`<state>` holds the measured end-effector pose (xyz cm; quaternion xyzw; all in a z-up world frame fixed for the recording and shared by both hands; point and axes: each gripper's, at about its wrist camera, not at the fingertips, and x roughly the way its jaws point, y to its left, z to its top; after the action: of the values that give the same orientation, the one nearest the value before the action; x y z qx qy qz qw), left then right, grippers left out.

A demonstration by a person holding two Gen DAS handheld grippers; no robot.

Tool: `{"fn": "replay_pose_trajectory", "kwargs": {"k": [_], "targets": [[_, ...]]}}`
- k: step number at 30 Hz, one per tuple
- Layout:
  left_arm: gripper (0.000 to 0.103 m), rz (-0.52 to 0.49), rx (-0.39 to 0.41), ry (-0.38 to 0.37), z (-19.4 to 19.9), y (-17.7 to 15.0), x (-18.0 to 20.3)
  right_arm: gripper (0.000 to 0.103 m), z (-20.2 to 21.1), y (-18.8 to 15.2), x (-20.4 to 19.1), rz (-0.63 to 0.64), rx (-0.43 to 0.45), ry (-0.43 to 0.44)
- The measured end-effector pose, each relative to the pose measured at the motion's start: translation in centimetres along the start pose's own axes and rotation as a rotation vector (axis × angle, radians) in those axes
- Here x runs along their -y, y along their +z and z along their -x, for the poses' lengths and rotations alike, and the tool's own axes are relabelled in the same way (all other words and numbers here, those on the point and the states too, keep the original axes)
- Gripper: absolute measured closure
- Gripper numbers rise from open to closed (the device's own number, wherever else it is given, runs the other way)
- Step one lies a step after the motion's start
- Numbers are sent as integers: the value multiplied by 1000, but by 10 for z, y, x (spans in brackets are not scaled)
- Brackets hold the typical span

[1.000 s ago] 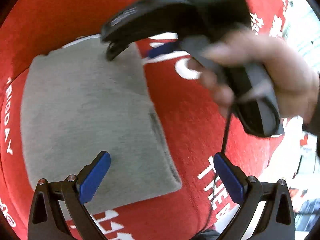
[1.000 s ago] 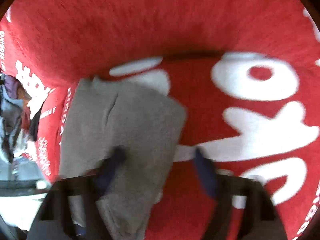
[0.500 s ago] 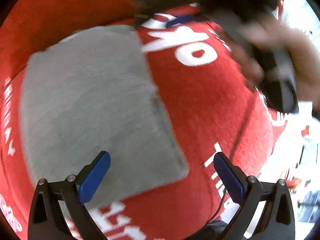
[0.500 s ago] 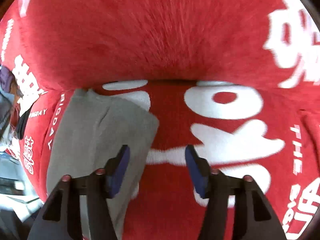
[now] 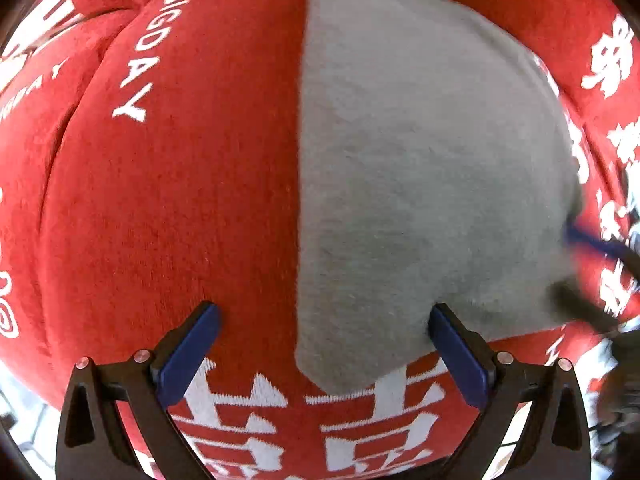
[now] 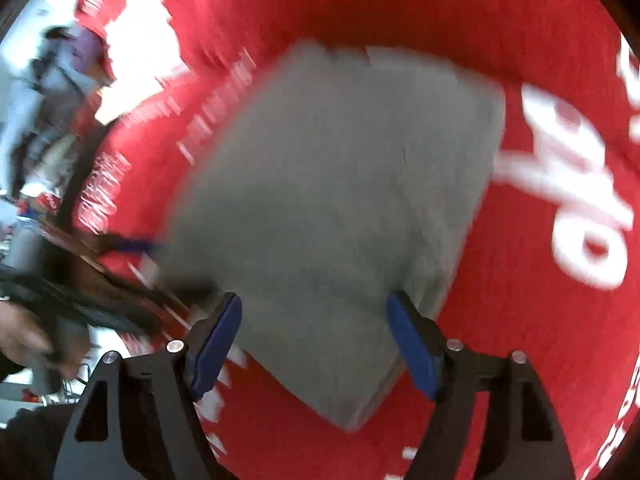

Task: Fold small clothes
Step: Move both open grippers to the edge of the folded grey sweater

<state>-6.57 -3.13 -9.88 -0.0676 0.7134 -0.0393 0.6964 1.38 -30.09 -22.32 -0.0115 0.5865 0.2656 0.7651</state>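
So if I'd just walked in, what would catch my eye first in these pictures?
Probably the bright red cloth with white lettering that fills both views. On it lies a grey folded garment, flat and squarish, right of centre in the left view and mid-frame in the right one. At the bottom of each picture a black tool with blue pads stands open above it: the left tool and the right tool, whose jaws have just been opening.

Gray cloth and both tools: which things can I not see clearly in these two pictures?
- Gray cloth, right wrist view: blurred by motion, so the folded layers are unclear.
- Right tool, left wrist view: blurred and cut off by the right edge.
- Left tool, right wrist view: a dark smear; open or shut is unreadable there.
- White lettering on the red cover: smeared.
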Motion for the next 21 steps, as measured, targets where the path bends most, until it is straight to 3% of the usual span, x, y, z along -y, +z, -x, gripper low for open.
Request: {"fn": "replay_pose_trajectory", "kwargs": {"k": [2, 6, 8, 13, 16, 21], "targets": [[0, -31, -3, 20, 6, -4, 3, 25, 11, -8, -2, 17, 36, -2], [0, -59, -42, 51, 15, -21, -3, 24, 23, -24, 8, -47, -43, -21], [0, -52, -7, 65, 30, -25, -11, 24, 35, -28, 19, -90, -17, -11], [0, 45, 99, -74, 60, 13, -26, 22, 69, -18, 63, -286, 129, 14], [0, 88, 81, -191, 51, 57, -17, 22, 64, 5, 91, -386, 140, 15], [0, 83, 7, -311, 26, 107, -10, 22, 36, 49, 110, -448, 145, 142]]}}
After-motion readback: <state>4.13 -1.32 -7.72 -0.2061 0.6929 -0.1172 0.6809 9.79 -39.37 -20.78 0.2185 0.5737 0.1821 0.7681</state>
